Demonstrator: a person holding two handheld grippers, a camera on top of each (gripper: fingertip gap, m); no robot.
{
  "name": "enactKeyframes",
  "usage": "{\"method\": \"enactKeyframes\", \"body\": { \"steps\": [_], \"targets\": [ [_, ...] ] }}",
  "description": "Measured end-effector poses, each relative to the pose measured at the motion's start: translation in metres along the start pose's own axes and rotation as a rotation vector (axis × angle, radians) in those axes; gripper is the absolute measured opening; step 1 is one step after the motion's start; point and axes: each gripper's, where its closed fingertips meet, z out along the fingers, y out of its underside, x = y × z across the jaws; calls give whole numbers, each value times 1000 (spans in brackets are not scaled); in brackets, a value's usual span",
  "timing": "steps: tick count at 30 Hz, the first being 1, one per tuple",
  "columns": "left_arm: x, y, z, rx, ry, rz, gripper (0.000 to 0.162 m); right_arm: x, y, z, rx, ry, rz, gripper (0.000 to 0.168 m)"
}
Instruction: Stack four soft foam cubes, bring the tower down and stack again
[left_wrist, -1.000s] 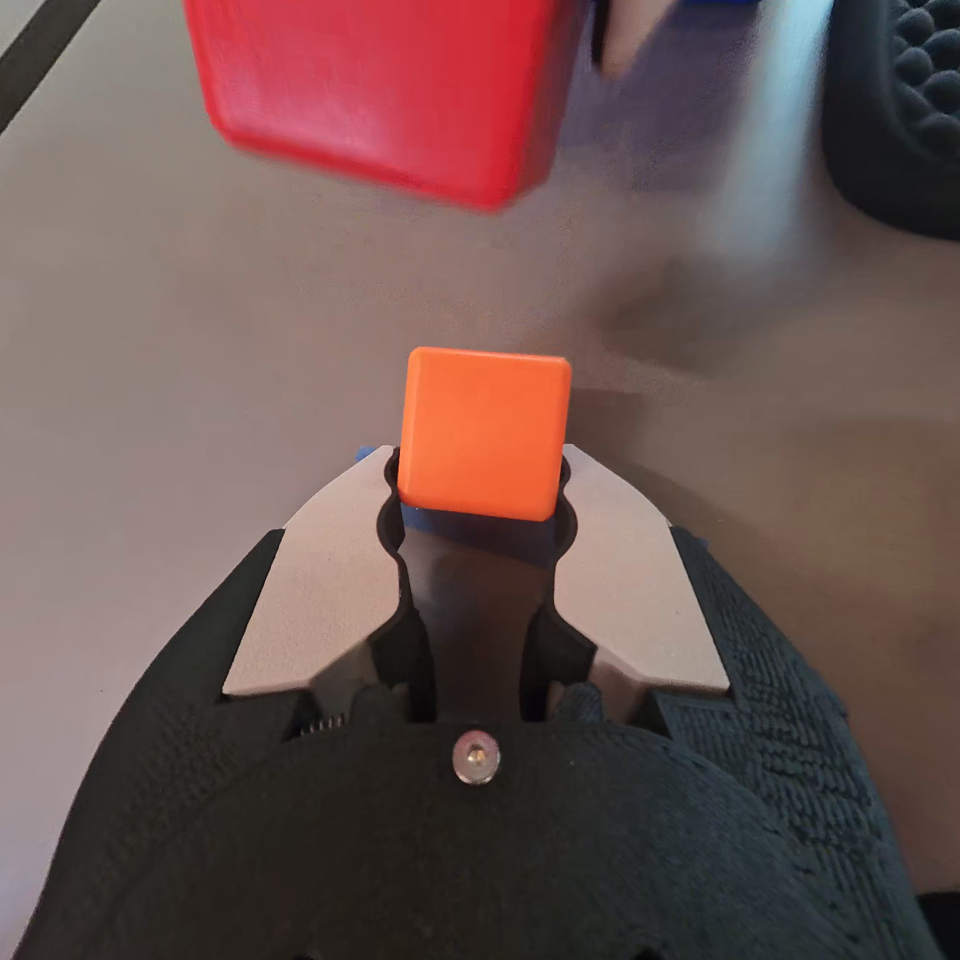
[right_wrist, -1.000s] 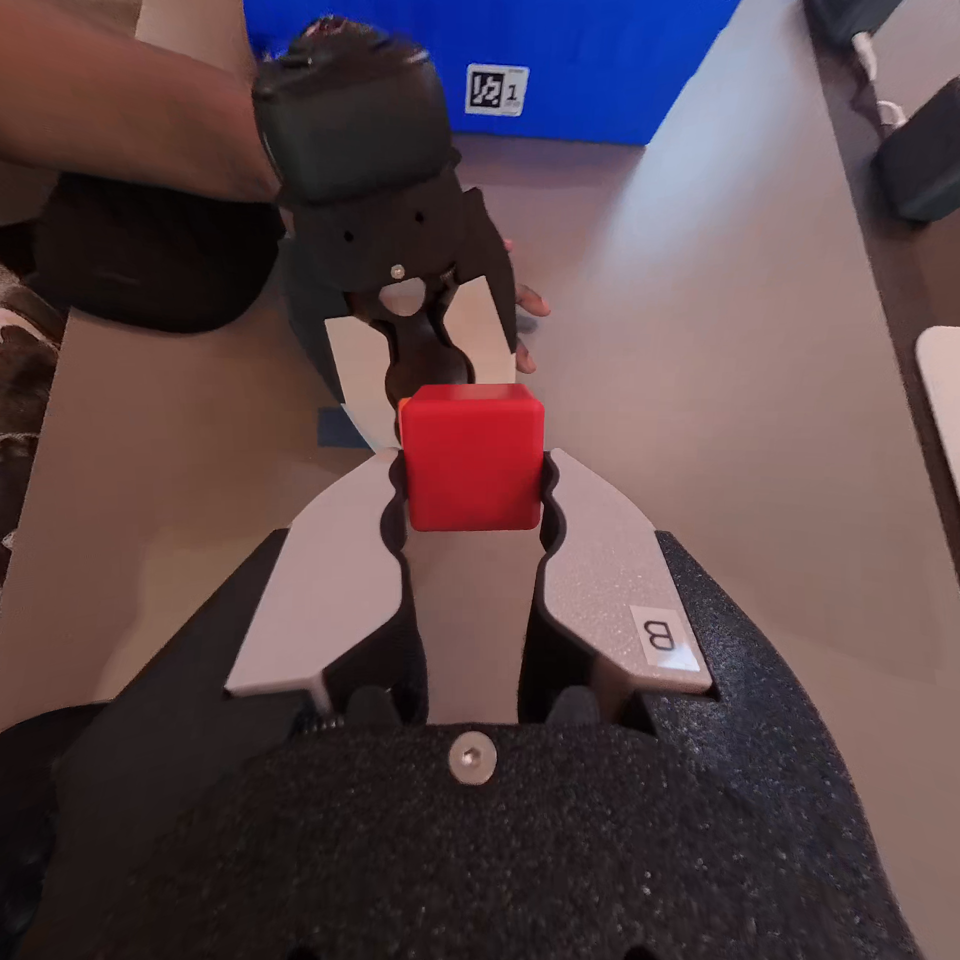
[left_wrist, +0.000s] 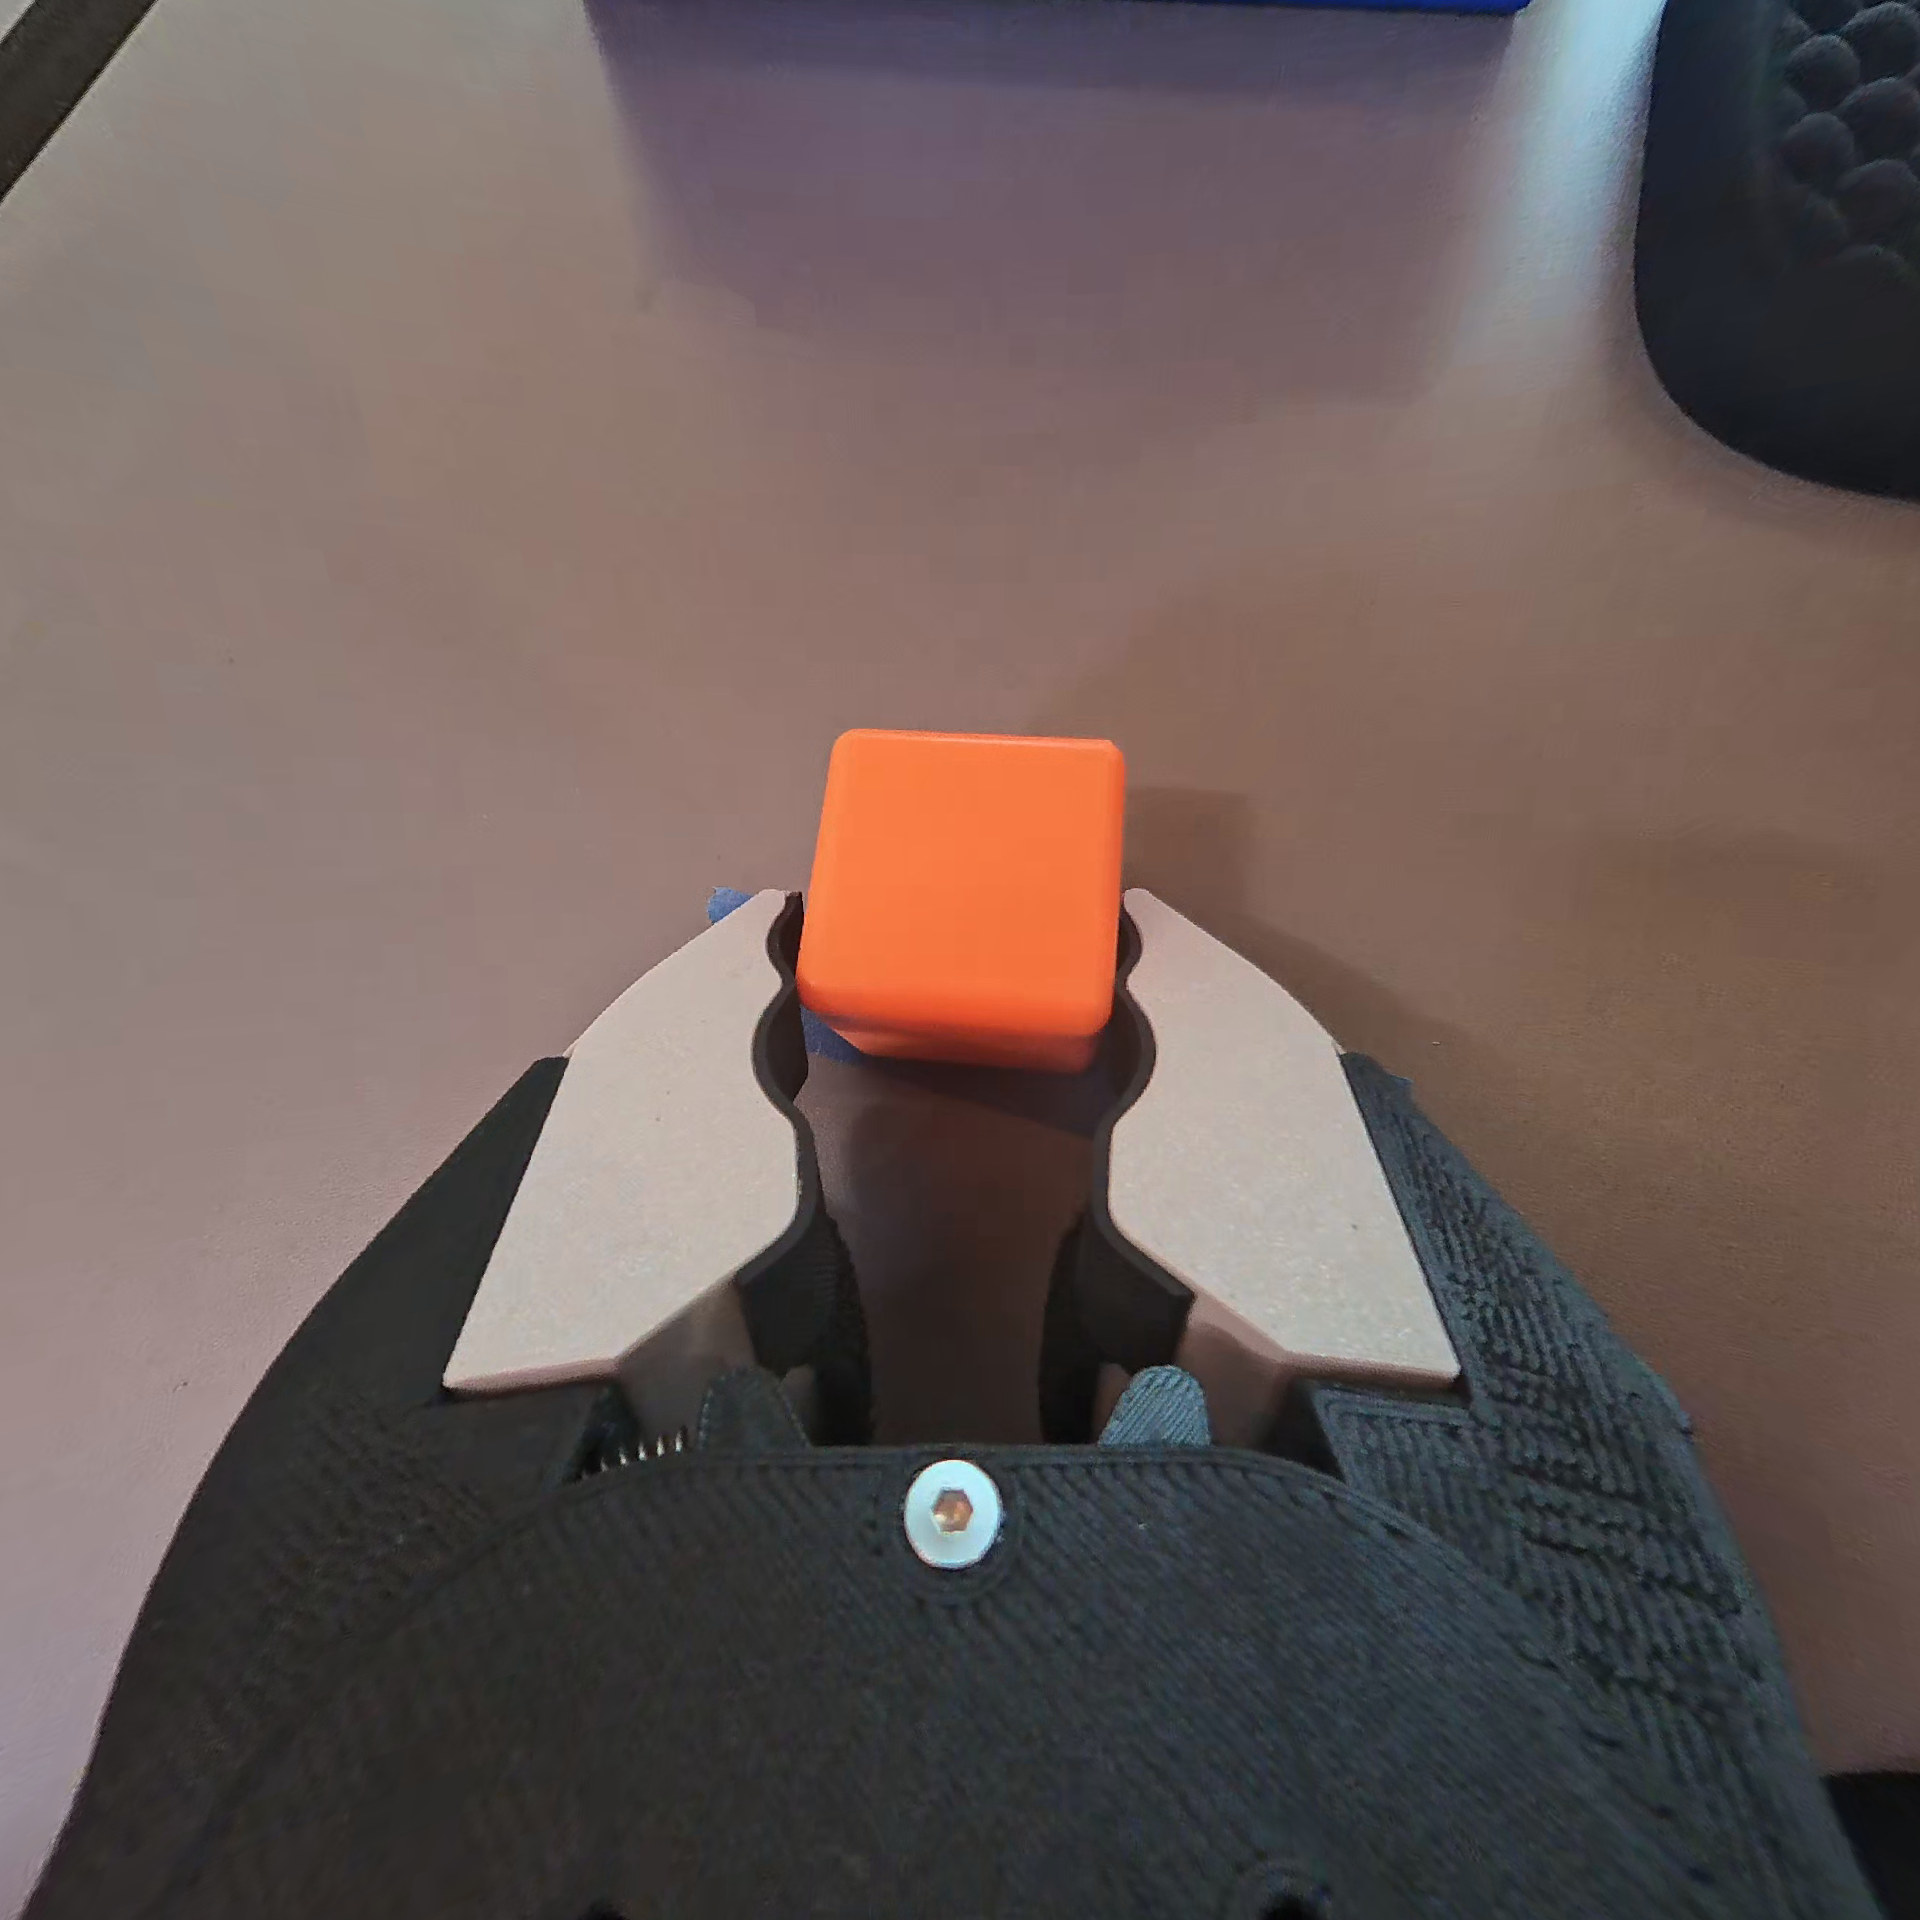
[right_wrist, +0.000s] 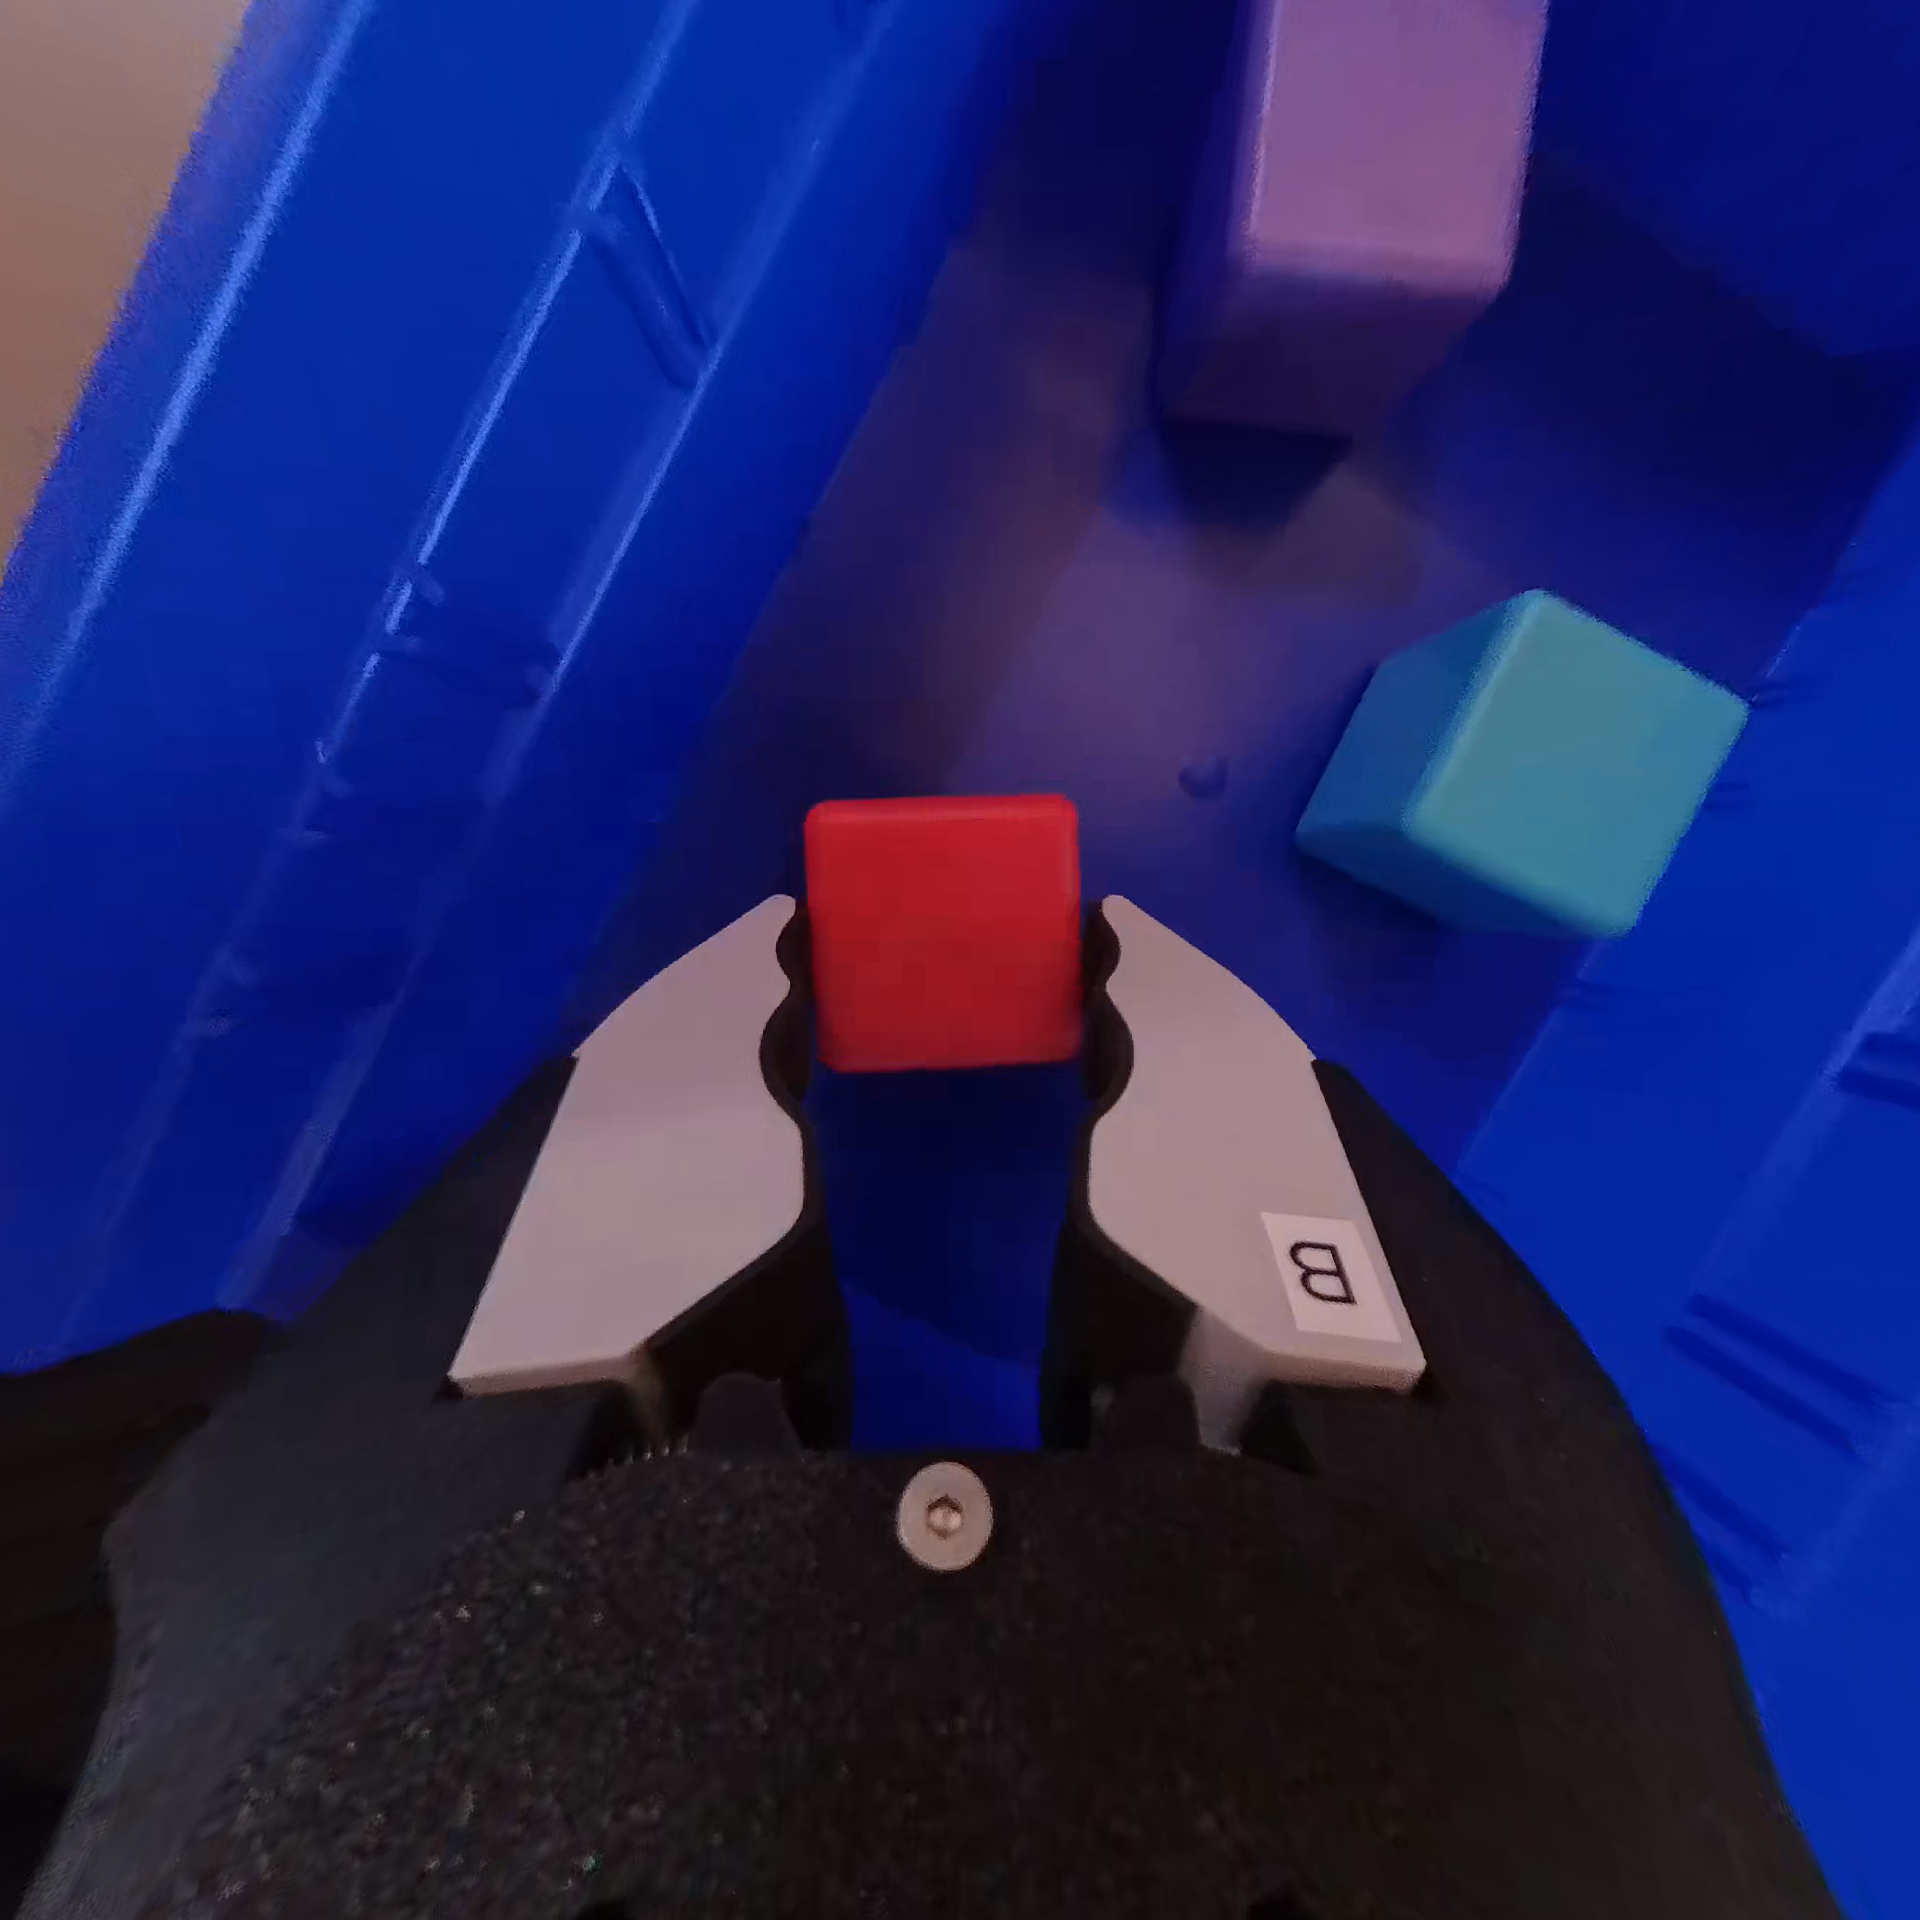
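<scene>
A plain grey-brown tabletop (left_wrist: 416, 623) fills the left wrist view, a black knobbed pad (left_wrist: 1808, 239) at its far right edge. The left gripper (left_wrist: 961, 951) is closed on a smooth orange cube (left_wrist: 961, 894) with rounded corners, low over blue tape (left_wrist: 727, 902). The right gripper (right_wrist: 940, 951) pinches a red cube (right_wrist: 940, 935) inside a blue bin (right_wrist: 416, 623), where a blurred purple cube (right_wrist: 1371, 208) and a teal cube (right_wrist: 1527, 758) lie.

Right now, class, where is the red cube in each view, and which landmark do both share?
Left wrist view: not in it.
Right wrist view: red cube centre, in the right gripper.
Shared: blue bin, sliver at left view's top edge, filling right view.
</scene>
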Motion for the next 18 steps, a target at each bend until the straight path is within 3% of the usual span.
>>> {"method": "enactKeyframes", "body": {
  "steps": [3,6,8,10,15,18],
  "targets": [
    [2,-2,-2,15,17,3,65,16,-24,-25,135,101,48,61],
    [5,-6,-10,66,61,-26,80,19,-70,-76,397,195,41,72],
    [6,-11,-19,108,97,-62,90,-18,-108,-108,584,117,-72,75],
    [6,-17,-30,160,133,-101,101,-85,-135,-122,670,-64,-284,75],
    [-6,-25,-48,276,129,-152,106,-247,-138,-74,503,-510,-798,73],
    [-9,-24,-50,294,134,-166,108,-283,-134,-13,320,-550,-939,77]
  ]
}}
